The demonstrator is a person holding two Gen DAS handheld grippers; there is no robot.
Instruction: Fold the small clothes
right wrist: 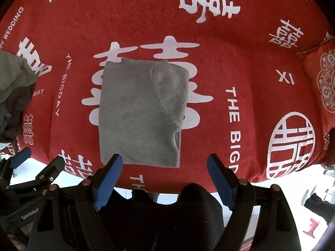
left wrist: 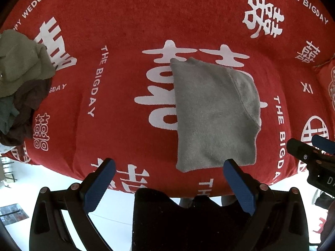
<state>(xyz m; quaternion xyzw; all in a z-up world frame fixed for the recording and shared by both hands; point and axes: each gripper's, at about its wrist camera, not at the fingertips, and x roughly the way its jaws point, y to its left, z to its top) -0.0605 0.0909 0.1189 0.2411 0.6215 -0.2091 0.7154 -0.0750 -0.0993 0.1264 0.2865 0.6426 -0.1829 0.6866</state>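
Grey fleece garment [right wrist: 140, 113] lies folded into a neat rectangle at centre frame on the red printed blanket [right wrist: 240, 41], my left gripper [left wrist: 169, 168] and right gripper [right wrist: 164, 163] hovering wide and empty, while a heap of crumpled olive and brown clothes [left wrist: 18, 83] at left awaits folding.

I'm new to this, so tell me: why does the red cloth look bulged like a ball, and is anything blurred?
Left wrist view: the fisheye lens bends the red blanket into a dome; the grey garment is sharp, lit evenly, and the floor is washed out white. Right wrist view: the same bulge, with letters curving at the edges and no strong shadows.
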